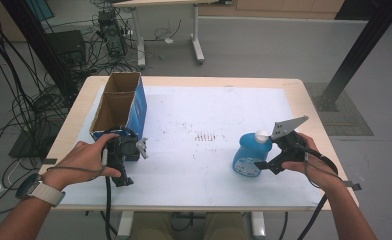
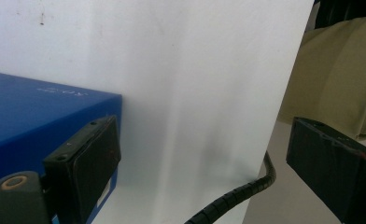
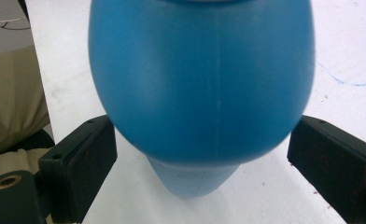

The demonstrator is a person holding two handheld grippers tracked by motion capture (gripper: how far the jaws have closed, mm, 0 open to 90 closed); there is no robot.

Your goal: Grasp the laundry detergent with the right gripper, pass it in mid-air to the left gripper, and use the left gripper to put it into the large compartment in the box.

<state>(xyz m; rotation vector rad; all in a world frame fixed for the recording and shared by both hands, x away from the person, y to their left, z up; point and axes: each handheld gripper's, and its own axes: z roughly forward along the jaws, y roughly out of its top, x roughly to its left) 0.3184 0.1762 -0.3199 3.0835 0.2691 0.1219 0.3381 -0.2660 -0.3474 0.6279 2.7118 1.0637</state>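
While wide open, right gripper point(image 3: 202, 154) around blue bottle point(image 3: 200, 84).

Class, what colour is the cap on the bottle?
White; the cap tops the blue bottle, clearest in the high view.

Blue plastic bottle point(image 1: 251, 154) with white cap and pale label, standing upright on the white table cover at right, blue cardboard box point(image 1: 120, 105) with open top and brown interior split into two compartments, standing at left, well apart.
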